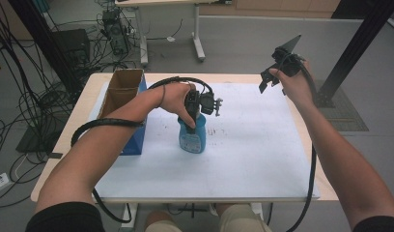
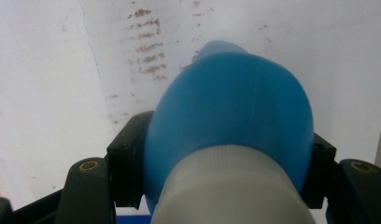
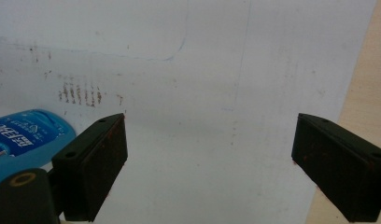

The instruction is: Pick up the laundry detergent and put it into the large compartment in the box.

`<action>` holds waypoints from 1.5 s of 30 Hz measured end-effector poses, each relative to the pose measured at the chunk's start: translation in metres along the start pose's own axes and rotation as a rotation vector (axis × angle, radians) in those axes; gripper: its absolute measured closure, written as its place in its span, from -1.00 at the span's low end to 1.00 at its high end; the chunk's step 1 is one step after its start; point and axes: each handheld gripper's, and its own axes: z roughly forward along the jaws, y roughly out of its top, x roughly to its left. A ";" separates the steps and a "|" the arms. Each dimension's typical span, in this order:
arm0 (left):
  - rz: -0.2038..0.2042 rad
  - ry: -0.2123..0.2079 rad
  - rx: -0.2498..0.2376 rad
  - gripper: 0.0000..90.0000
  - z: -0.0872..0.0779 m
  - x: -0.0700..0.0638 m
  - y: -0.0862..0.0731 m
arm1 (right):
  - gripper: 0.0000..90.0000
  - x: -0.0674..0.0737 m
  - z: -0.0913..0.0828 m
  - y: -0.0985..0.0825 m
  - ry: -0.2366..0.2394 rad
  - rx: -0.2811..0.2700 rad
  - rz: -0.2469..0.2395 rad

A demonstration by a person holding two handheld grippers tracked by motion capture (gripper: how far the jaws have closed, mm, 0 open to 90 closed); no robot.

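Two claws are at work over the table [image 1: 262, 179]. The left claw [image 1: 194, 118] is clamped on a blue bottle [image 1: 192, 137], its pads pressed against both sides just below the white cap [image 2: 230, 191]; the bottle stands upright near the table's middle, right of a cardboard box [image 1: 121, 89]. The right claw [image 1: 270, 82] is held in the air above the far right corner, jaws spread wide and holding nothing.

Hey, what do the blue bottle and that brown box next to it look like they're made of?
Bottle: likely plastic, a smooth, slightly glossy blue body with a printed label and a ribbed whitish cap. Box: looks like cardboard, with matte brown walls and an open top; its lower outside face appears blue, perhaps printed or wrapped, hard to tell from here.
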 end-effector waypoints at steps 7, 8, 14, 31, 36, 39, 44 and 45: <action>0.000 0.000 0.000 -0.22 0.000 0.000 0.000 | -0.76 0.001 0.001 0.000 0.001 0.001 -0.002; 0.000 -0.002 0.002 -0.22 0.000 0.000 0.000 | -0.76 0.001 0.001 0.001 0.000 0.002 -0.003; 0.000 -0.002 0.005 -0.22 0.000 0.001 0.001 | -0.76 0.002 0.001 0.001 0.001 0.002 -0.006; -0.001 -0.003 0.006 -0.21 0.000 0.000 0.001 | -0.76 0.004 0.002 0.002 -0.002 0.005 -0.008; -0.004 -0.005 0.005 -0.21 0.000 0.001 0.001 | -0.76 0.005 0.003 0.002 -0.004 0.005 -0.011; -0.004 -0.005 0.005 -0.21 0.000 0.001 0.001 | -0.76 0.005 0.003 0.002 -0.005 0.005 -0.009; -0.006 -0.004 0.006 -0.21 0.000 0.001 0.001 | -0.76 0.005 0.002 0.002 -0.007 0.003 -0.010; -0.006 -0.004 0.007 -0.21 0.000 0.001 0.001 | -0.76 0.005 0.003 0.002 -0.007 0.004 -0.011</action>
